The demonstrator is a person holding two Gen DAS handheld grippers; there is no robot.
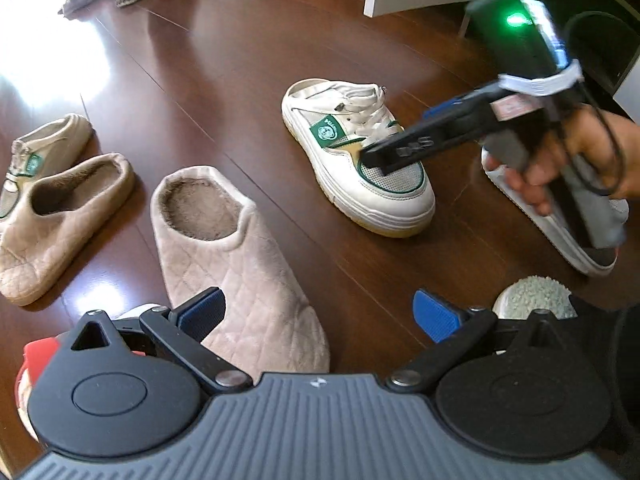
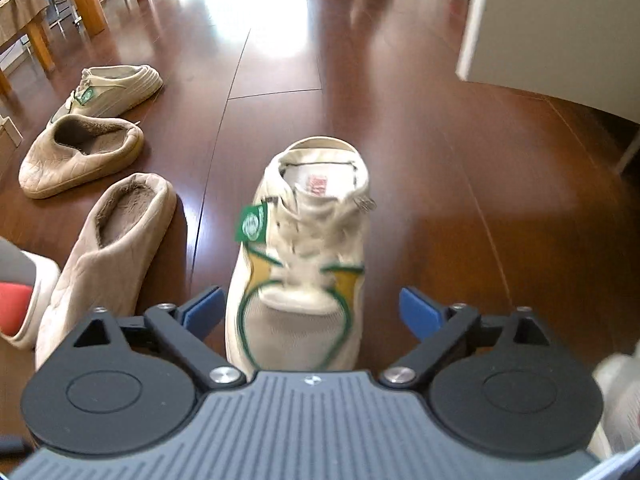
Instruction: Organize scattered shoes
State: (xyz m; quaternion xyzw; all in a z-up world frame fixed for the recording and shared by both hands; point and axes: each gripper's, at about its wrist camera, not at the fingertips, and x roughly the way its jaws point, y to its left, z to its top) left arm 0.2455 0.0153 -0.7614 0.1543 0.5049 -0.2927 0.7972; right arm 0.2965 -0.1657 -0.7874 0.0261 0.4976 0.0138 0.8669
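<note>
The right gripper (image 2: 310,312) hangs over the toe of a white backless sneaker with green trim, yellow side panels and a green round-logo tag (image 2: 304,256), its blue-padded jaws spread wide to either side of the toe and closed on nothing; the shoe stands on its sole on the dark red-brown plank floor (image 2: 440,168), heel toward 12 o'clock. Seen from the left wrist, the same sneaker (image 1: 352,152) sits at about 1 o'clock with the right gripper (image 1: 380,158) over its toe, and the left gripper (image 1: 318,314) waits low with jaws also apart and empty, above the toe of a pink quilted plush slipper (image 1: 240,264). A tan quilted slipper (image 1: 60,220) and a cream sneaker with a matching green tag (image 1: 44,148) lie toward 9 and 10 o'clock. The step looks like a grasp on the white sneaker: to do it well, lower until the pads straddle the firm sole edge rather than the soft mesh, centre the toe between them, close squarely, then lift level so the open heel does not swing or drag
</note>
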